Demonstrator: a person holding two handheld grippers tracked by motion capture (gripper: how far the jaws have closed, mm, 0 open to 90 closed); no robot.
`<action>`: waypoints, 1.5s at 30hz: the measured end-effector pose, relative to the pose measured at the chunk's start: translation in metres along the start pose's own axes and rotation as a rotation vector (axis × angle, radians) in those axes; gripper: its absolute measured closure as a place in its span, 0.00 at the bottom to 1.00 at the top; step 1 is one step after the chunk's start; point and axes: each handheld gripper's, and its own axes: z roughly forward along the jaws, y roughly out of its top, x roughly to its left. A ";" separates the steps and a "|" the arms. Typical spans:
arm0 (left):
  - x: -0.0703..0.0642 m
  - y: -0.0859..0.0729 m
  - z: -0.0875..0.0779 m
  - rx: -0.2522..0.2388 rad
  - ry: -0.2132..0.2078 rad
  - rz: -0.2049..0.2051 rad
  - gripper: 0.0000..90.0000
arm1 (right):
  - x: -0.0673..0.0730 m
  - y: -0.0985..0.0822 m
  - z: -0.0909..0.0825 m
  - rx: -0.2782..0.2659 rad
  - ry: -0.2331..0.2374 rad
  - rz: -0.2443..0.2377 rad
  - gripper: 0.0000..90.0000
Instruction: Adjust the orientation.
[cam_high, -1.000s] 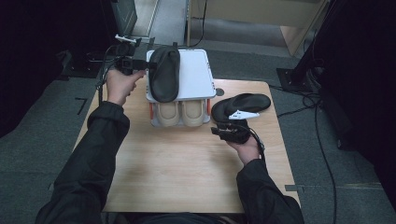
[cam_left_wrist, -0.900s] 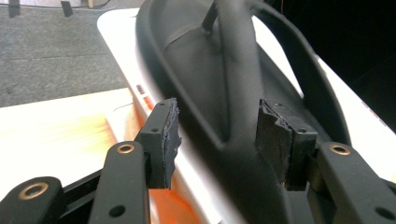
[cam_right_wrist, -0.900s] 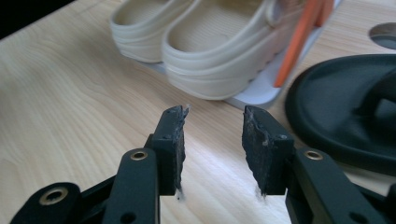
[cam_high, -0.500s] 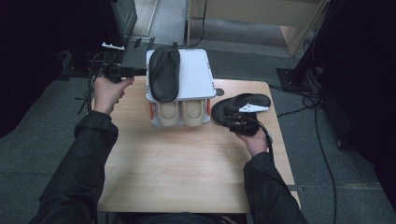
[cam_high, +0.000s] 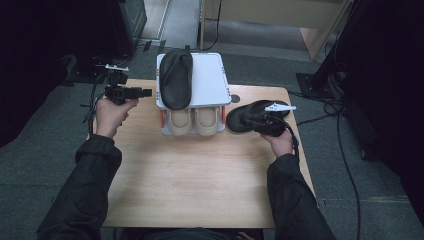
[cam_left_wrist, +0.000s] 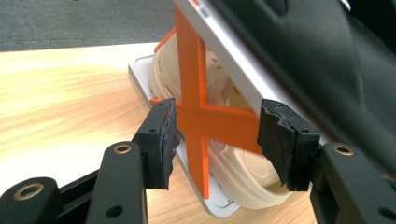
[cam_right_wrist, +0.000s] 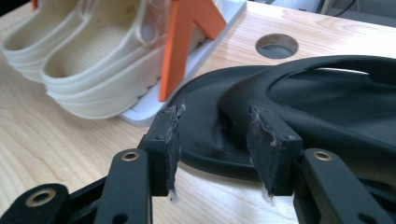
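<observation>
- My left gripper (cam_high: 145, 92) is off the left side of the white two-tier shoe rack (cam_high: 212, 80), its jaws wide apart with nothing between them, facing the rack's orange side brace (cam_left_wrist: 196, 112).
- My right gripper (cam_right_wrist: 215, 135) has just been opening; its jaws stand apart around the edge of the black slipper (cam_high: 250, 116) without pressing it.
- That slipper lies flat on the wooden table (cam_high: 200, 180), just right of the rack.
- Another black slipper (cam_high: 176, 77) lies on the rack's top shelf, with beige clogs (cam_high: 192, 121) beneath it.
</observation>
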 end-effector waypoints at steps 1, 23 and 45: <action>0.001 -0.003 0.000 0.000 -0.002 -0.003 0.52 | 0.000 0.000 0.000 0.000 0.000 0.000 0.60; -0.005 -0.067 0.009 0.001 -0.060 0.043 0.52 | -0.040 0.005 0.013 -0.015 -0.004 -0.028 0.40; -0.003 -0.079 0.016 0.005 -0.097 0.048 0.53 | -0.030 0.000 0.006 0.052 -0.078 -0.003 0.70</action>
